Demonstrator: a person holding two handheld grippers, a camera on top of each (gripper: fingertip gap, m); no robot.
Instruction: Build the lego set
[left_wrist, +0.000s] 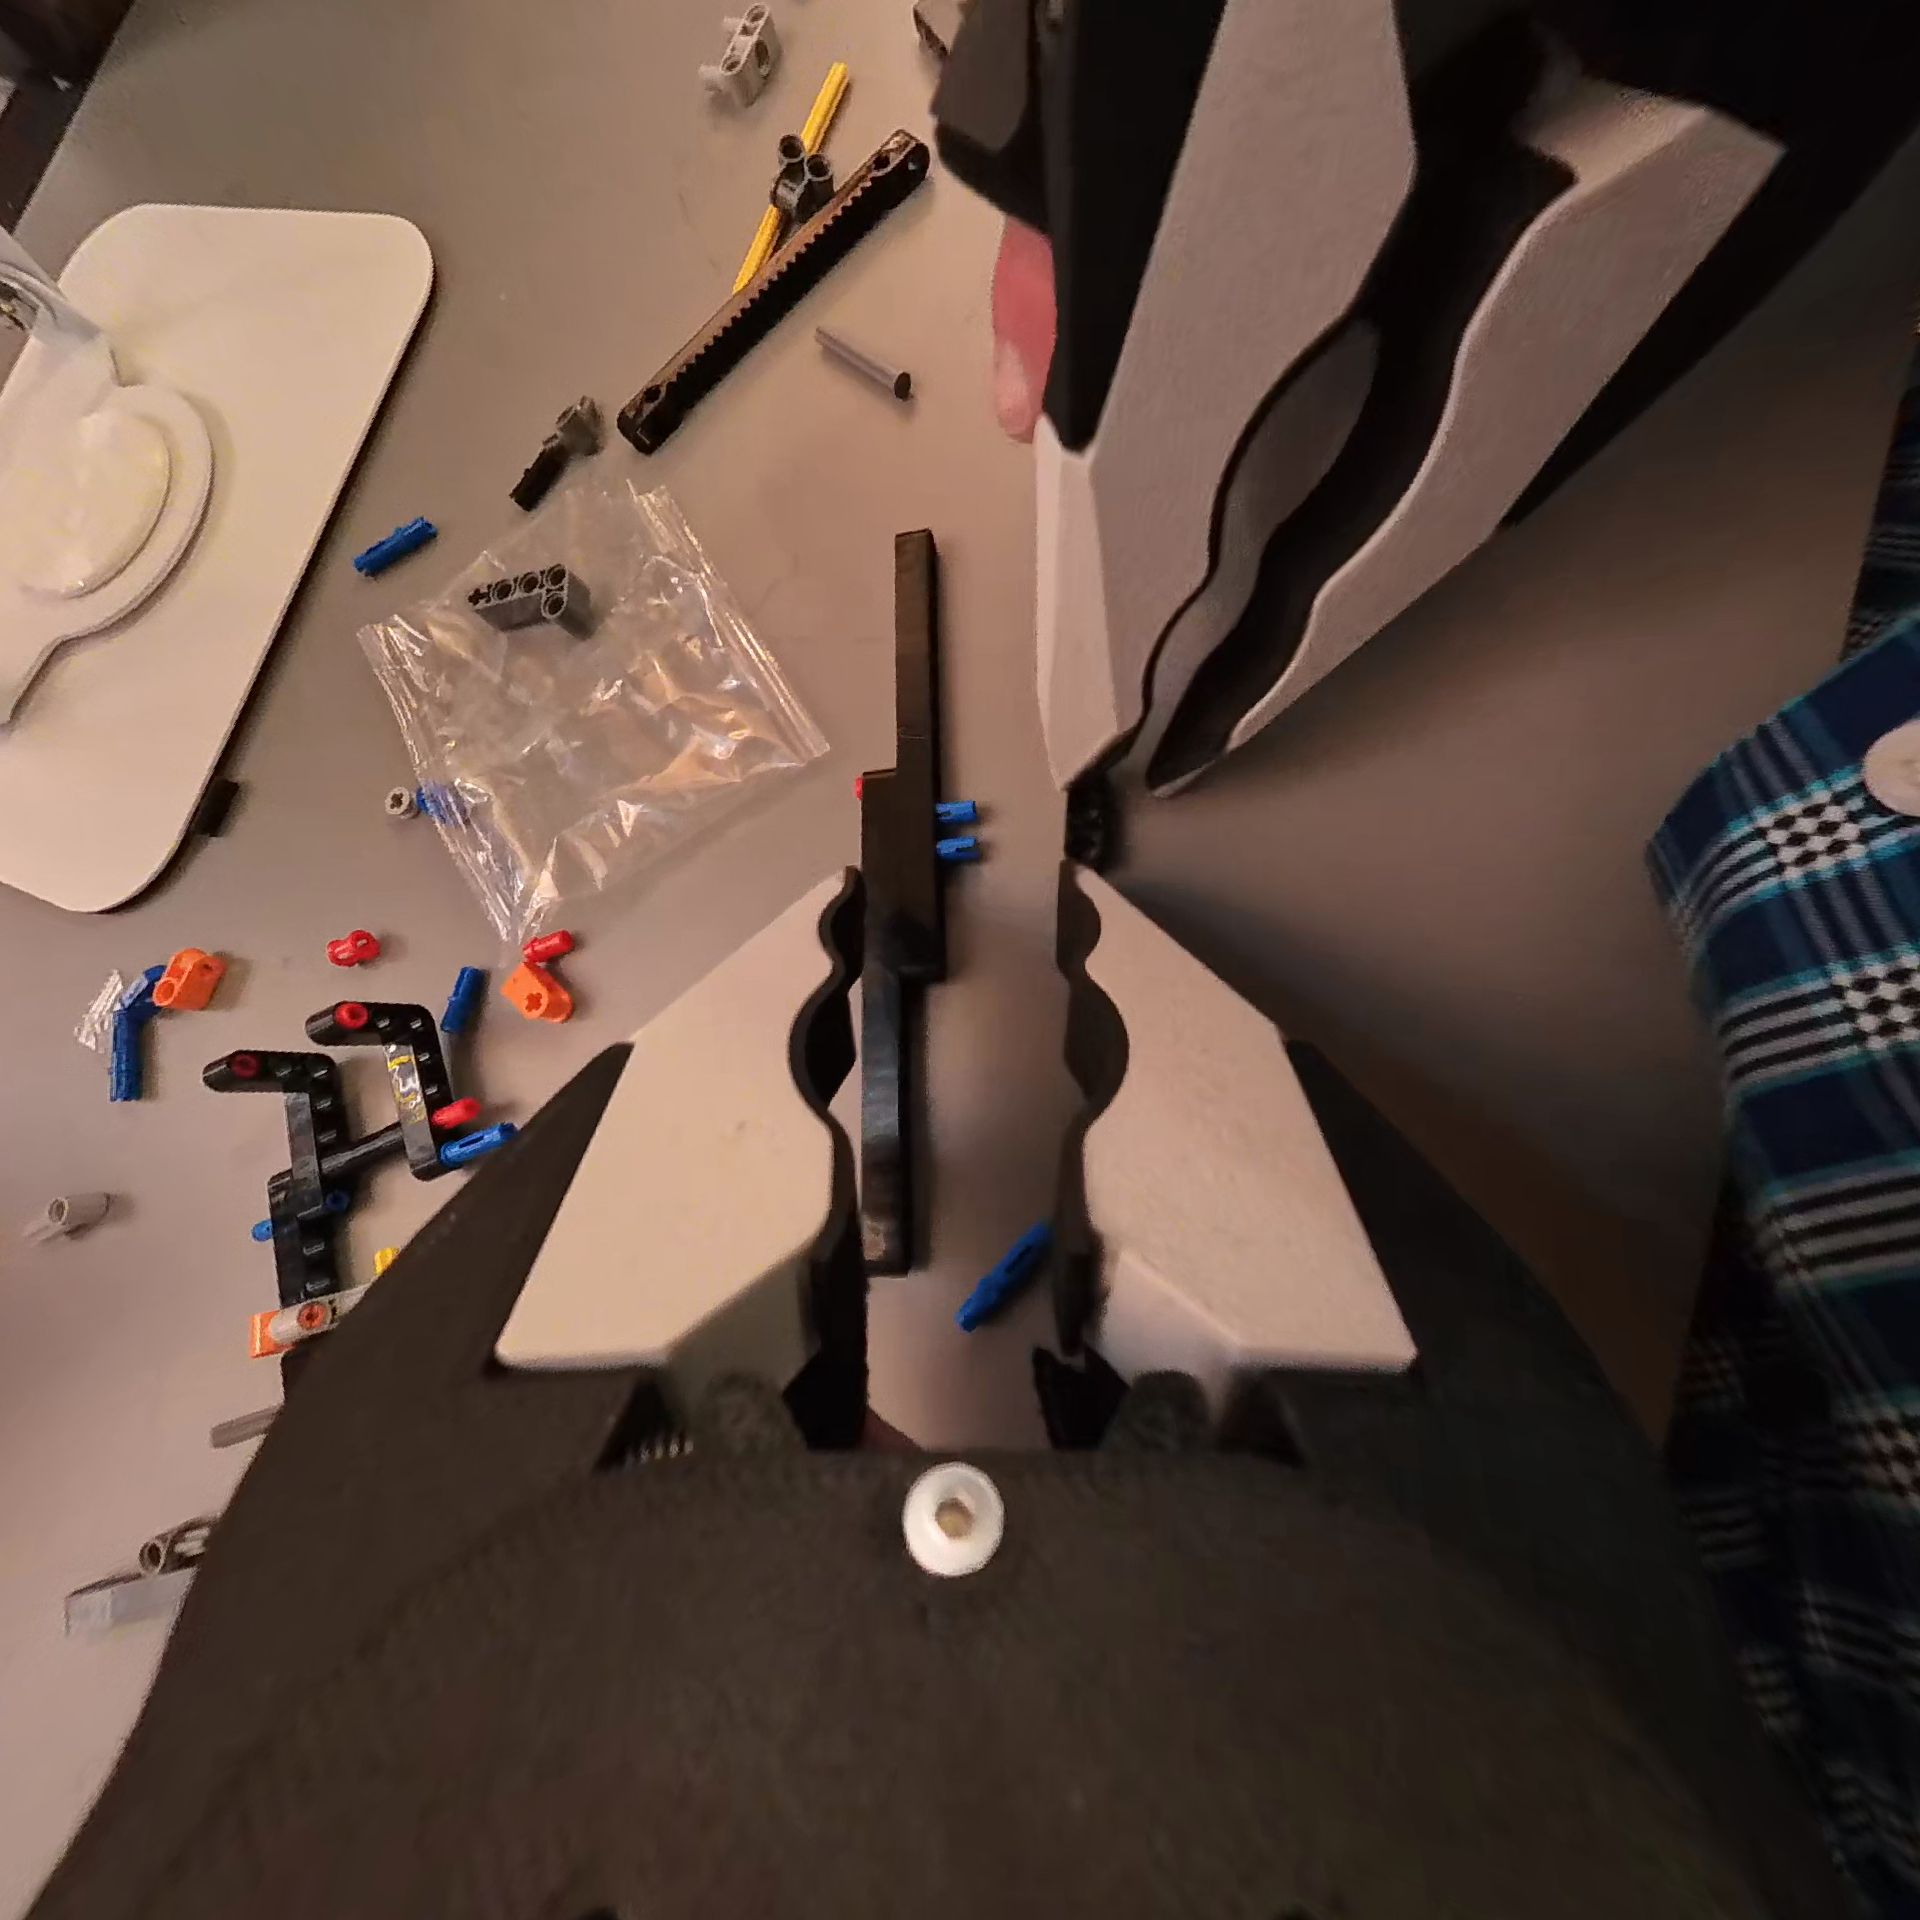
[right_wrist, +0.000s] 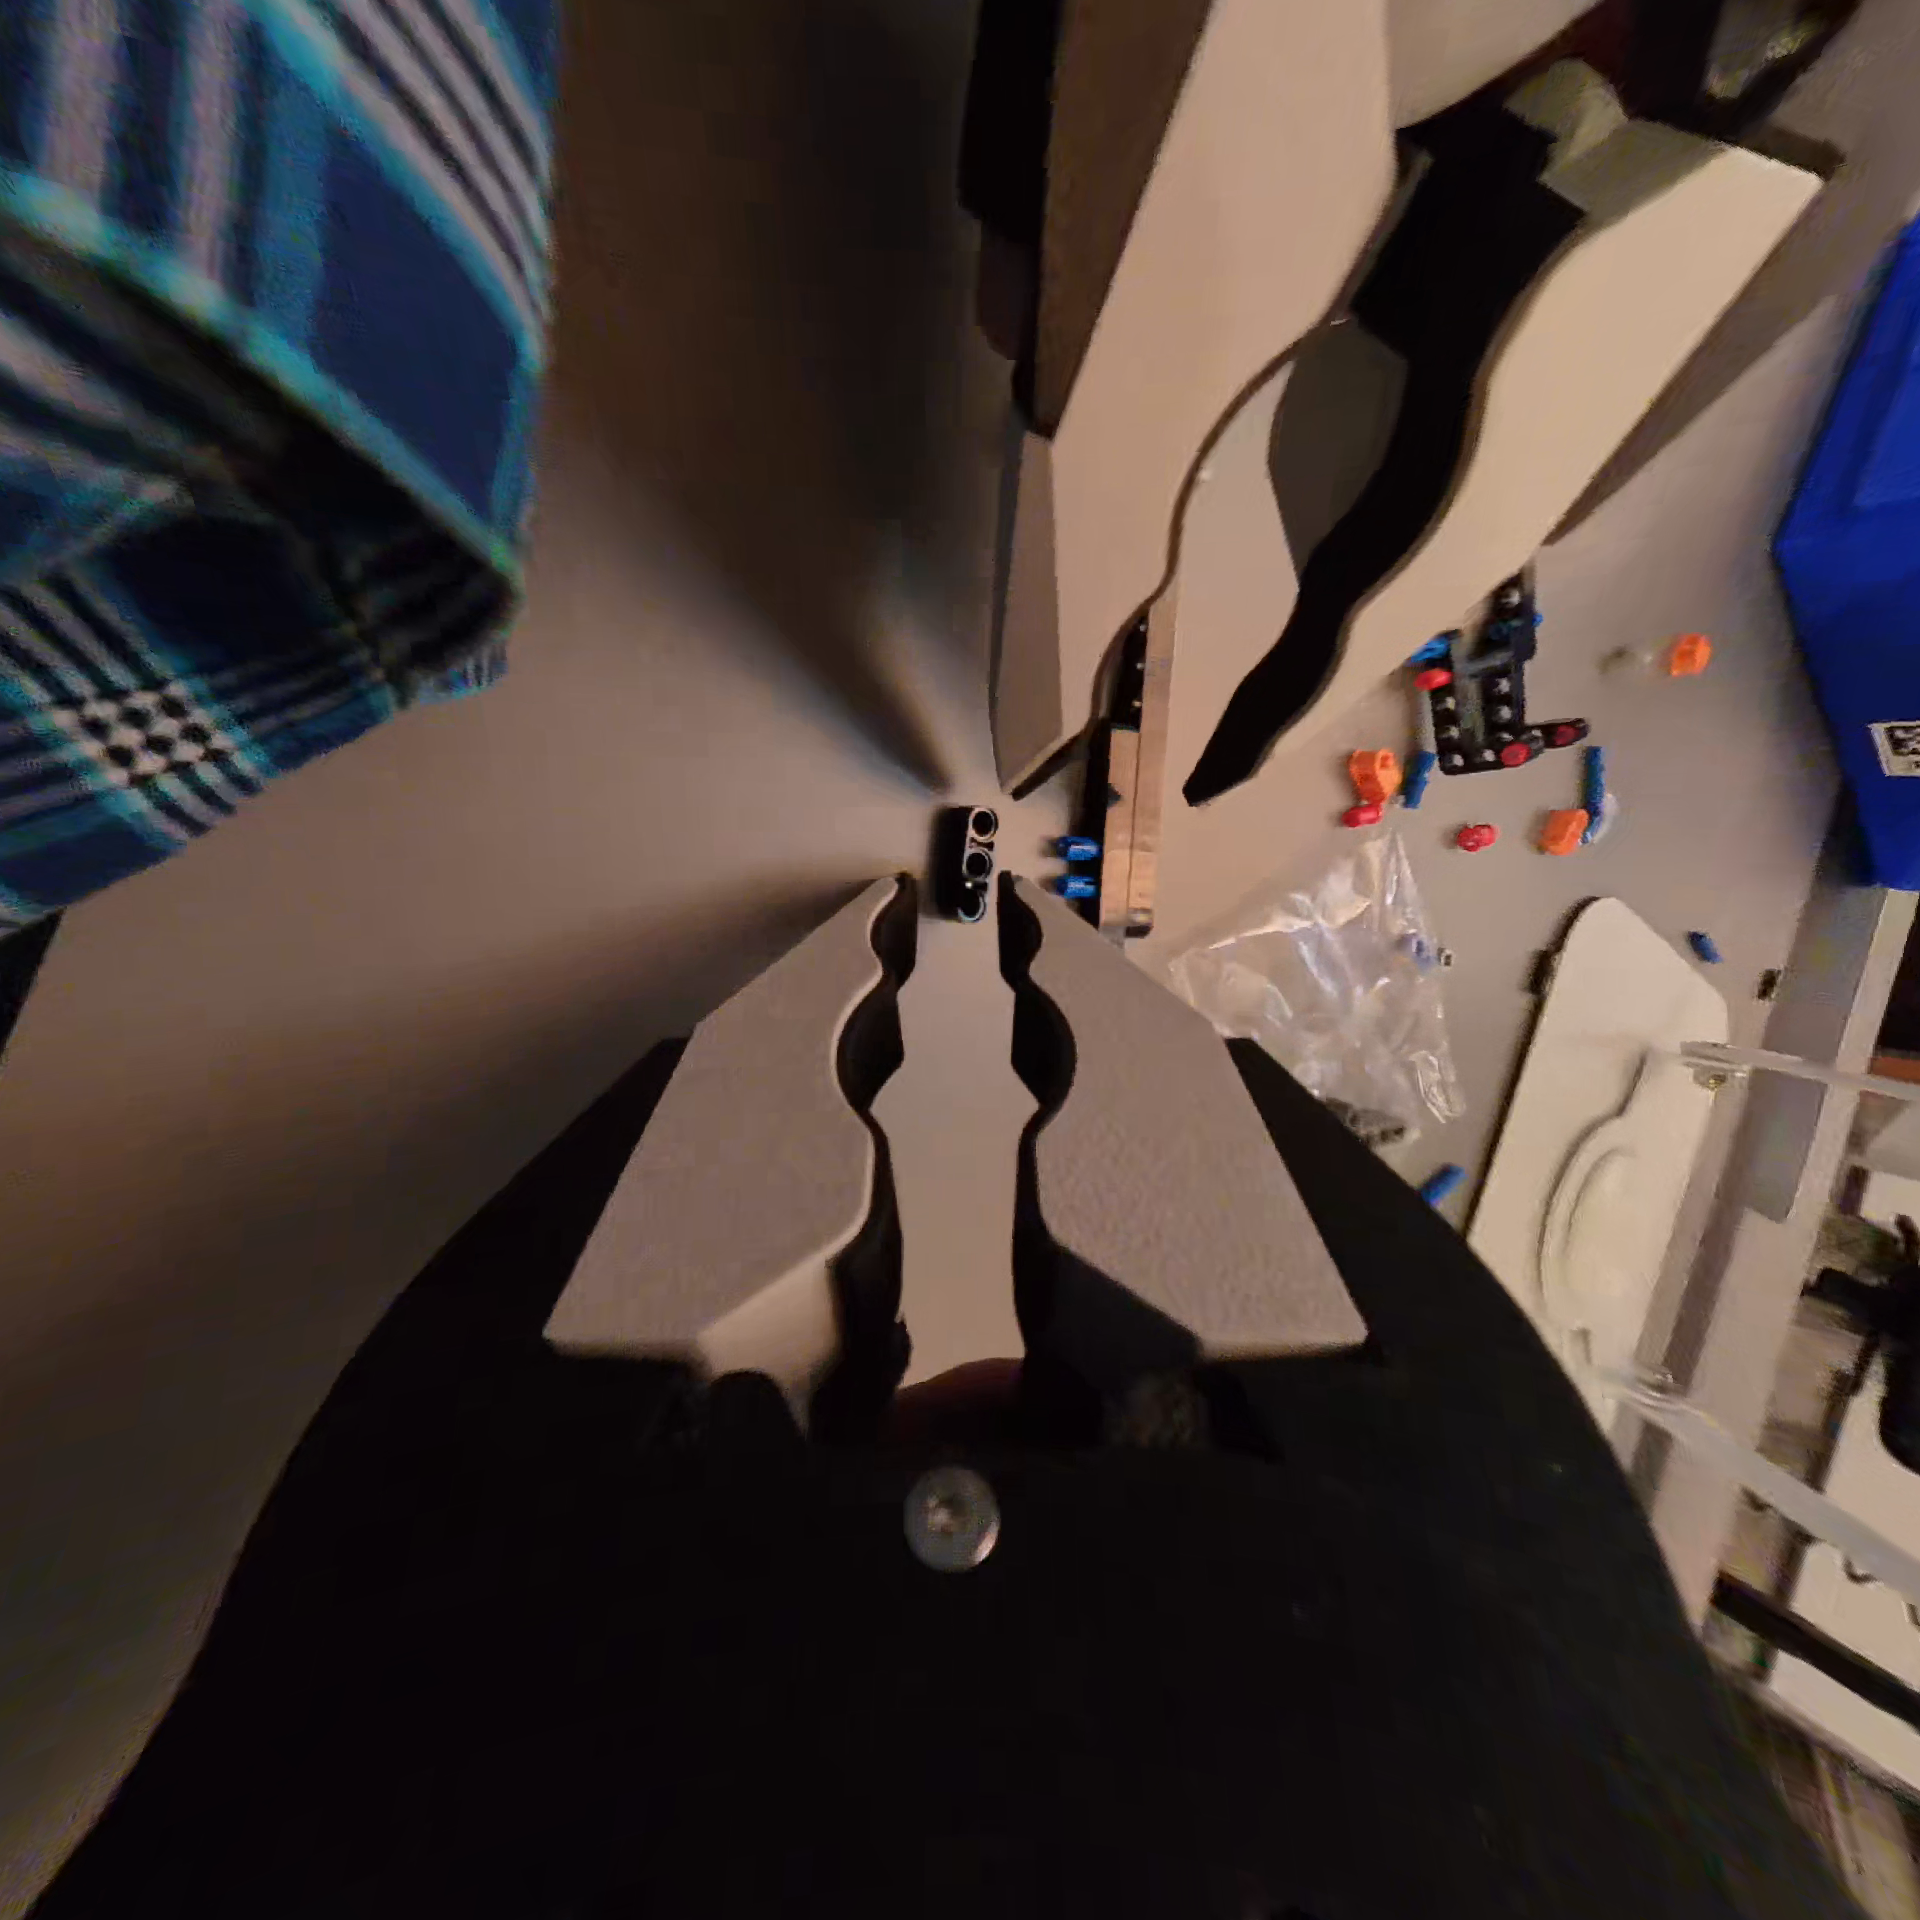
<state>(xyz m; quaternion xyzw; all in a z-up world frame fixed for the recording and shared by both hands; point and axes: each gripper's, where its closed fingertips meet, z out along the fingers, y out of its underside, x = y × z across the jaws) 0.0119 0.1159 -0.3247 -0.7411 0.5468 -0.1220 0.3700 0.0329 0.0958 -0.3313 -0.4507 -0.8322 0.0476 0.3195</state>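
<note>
A long black beam (left_wrist: 902, 935) with two blue pins (left_wrist: 956, 831) on its right side stands on edge between the fingers of my left gripper (left_wrist: 956, 878). It touches the left finger; the right finger stands apart from it, so the jaws are open. My right gripper (right_wrist: 951, 888) is shut on a small black three-hole beam (right_wrist: 966, 862) at its fingertips. It holds that beam just right of the blue pins (right_wrist: 1075, 868), apart from them. The right gripper (left_wrist: 1122, 784) and small beam (left_wrist: 1091, 826) also show in the left wrist view.
A clear plastic bag (left_wrist: 582, 686), a partly built black frame (left_wrist: 353, 1122), a toothed rack (left_wrist: 774, 291) and loose blue, red and orange pieces lie at left. A white board (left_wrist: 197, 520) is far left. A loose blue pin (left_wrist: 1003, 1273) lies between my left fingers. A plaid sleeve (left_wrist: 1818, 1039) is at right. Less than 4 cm separates the two grippers' tips.
</note>
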